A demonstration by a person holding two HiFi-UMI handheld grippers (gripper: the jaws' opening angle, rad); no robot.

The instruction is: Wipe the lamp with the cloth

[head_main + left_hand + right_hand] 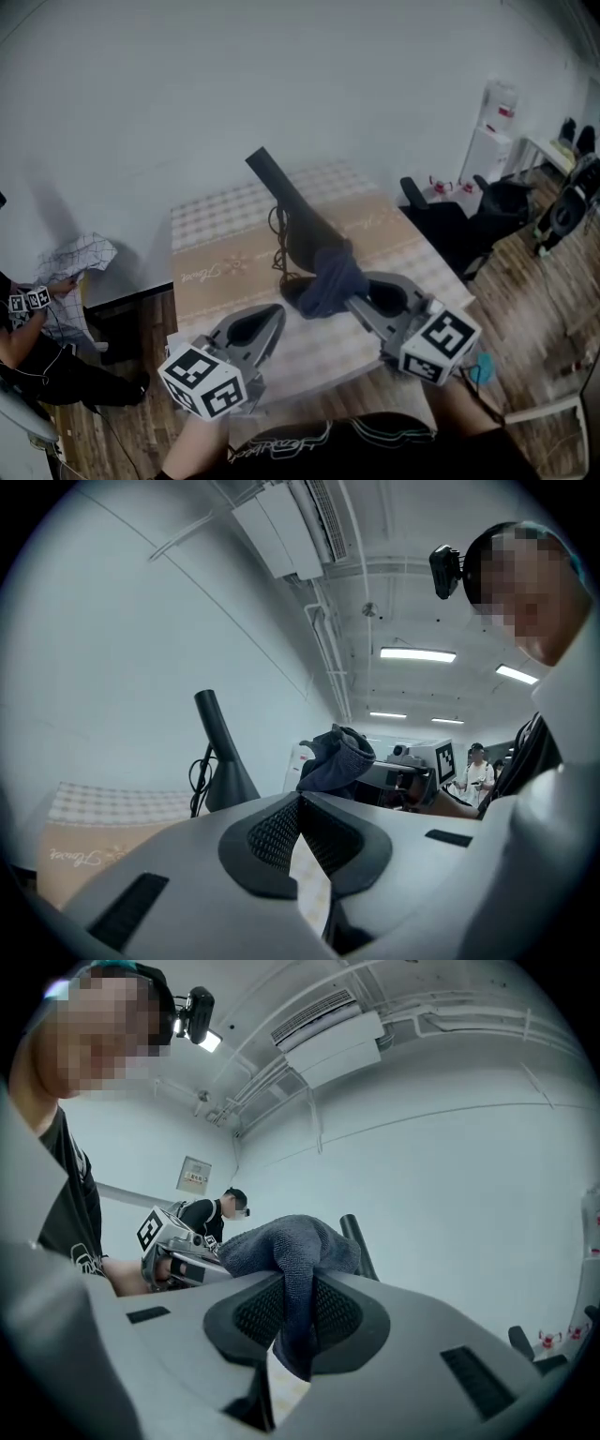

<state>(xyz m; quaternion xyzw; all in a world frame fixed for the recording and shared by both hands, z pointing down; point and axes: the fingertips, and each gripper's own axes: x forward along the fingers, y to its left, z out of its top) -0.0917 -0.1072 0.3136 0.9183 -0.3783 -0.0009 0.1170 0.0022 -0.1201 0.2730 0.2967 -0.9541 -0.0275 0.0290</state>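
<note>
Right gripper (349,296) is pinching the dark blue cloth (328,281). The right gripper view shows the fabric squeezed between both jaws, a bunch bulging over the top and a tail hanging below. The cloth sits right by the lower flare of the black lamp (305,230) on its right side; in the head view the two overlap, but actual contact can't be told. The lamp stands on the table (225,244), which has a checked-and-beige cover. It has a cone-shaped body with a stem slanting up to the left, and a black cord (278,234) is looped at its left side. Left gripper (269,319) is low at the near table edge, well apart from the lamp; its own view shows the jaws pressed together with nothing between them. From that view the lamp (220,761) is left of centre and the cloth (337,757) is held up to its right, with bare wall showing between them. In the right gripper view only the lamp stem (356,1241) pokes out behind the cloth (295,1260). Background: a seated person (28,347) at far left, an office chair (450,220) and a water dispenser (492,141) on the right, wooden floor.
</note>
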